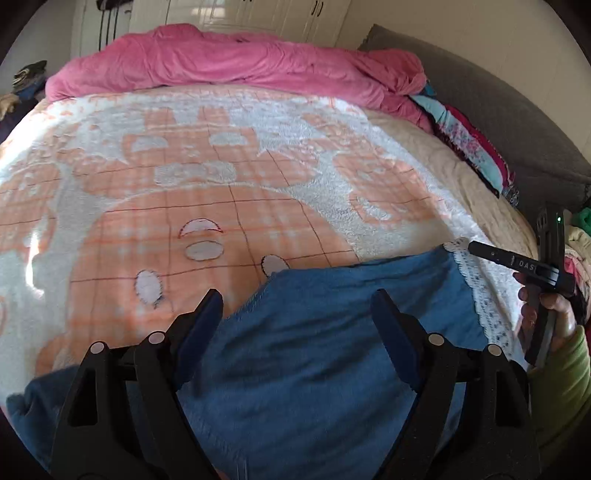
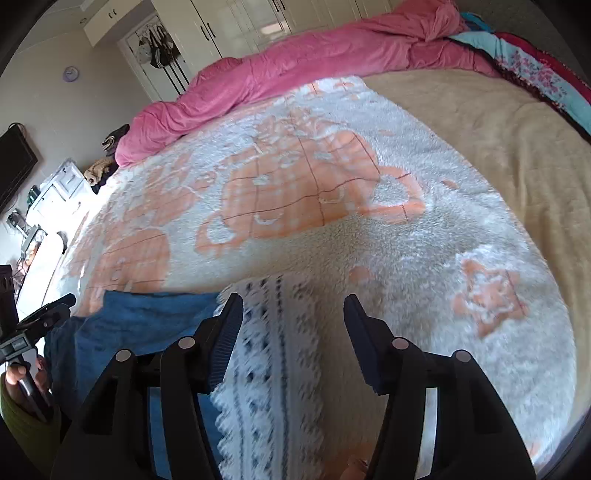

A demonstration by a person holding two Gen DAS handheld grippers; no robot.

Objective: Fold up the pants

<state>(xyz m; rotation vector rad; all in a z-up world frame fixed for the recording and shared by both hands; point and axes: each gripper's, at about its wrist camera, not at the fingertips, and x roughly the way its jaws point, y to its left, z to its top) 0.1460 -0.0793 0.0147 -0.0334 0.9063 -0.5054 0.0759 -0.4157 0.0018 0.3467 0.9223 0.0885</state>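
Blue pants [image 1: 332,350] with a white lace hem [image 1: 476,291] lie flat at the near edge of the bed. My left gripper [image 1: 297,301] hovers over the blue cloth, jaws wide open, nothing pinched. At the right edge, a hand in a green sleeve [image 1: 565,369] holds my right gripper [image 1: 480,251] with its tip by the lace corner. In the right wrist view, my right gripper [image 2: 293,304] is open above the blurred lace hem [image 2: 269,350], its pads off it. The blue pants [image 2: 147,317] spread to the left, where my left gripper [image 2: 59,306] shows.
An orange and white fleece blanket [image 1: 221,166] covers the bed. A rolled pink duvet [image 1: 221,62] lies along the far side. A turquoise floral cloth [image 1: 465,147] lies beside a grey headboard [image 1: 498,122]. Beige sheet [image 2: 480,147] shows at right. White wardrobes [image 2: 229,22] stand behind.
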